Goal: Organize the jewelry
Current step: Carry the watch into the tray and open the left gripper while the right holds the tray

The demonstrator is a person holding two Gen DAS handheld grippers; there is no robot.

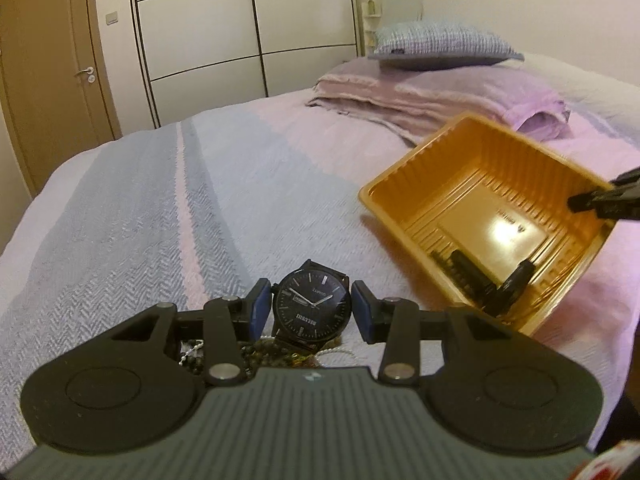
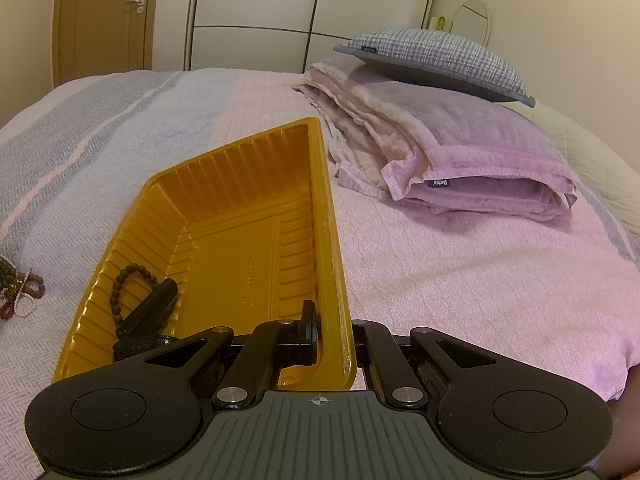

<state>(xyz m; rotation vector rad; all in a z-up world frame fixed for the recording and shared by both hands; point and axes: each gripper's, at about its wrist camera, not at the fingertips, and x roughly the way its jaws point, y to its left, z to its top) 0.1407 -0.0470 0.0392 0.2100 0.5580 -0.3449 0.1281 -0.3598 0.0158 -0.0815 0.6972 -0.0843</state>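
Note:
A black watch [image 1: 312,306] lies on the bed between the blue pads [image 1: 258,308] of my left gripper [image 1: 311,309]; the jaws stand open at each side of its case, not clearly touching. Bead bracelets and a pearl string [image 1: 272,350] lie under the gripper and show at the left edge of the right wrist view [image 2: 18,288]. My right gripper [image 2: 334,334] is shut on the near wall of a yellow plastic tray [image 2: 240,208], tilting it. The tray [image 1: 472,168] holds a brown bead bracelet [image 2: 130,280] and a black watch band [image 2: 150,316].
The bed has a striped grey and pink cover [image 1: 160,200]. Folded pink blankets [image 2: 460,152] and a grey pillow [image 2: 432,60] lie at the far side. A wardrobe [image 1: 240,20] and a door [image 1: 48,60] stand beyond the bed.

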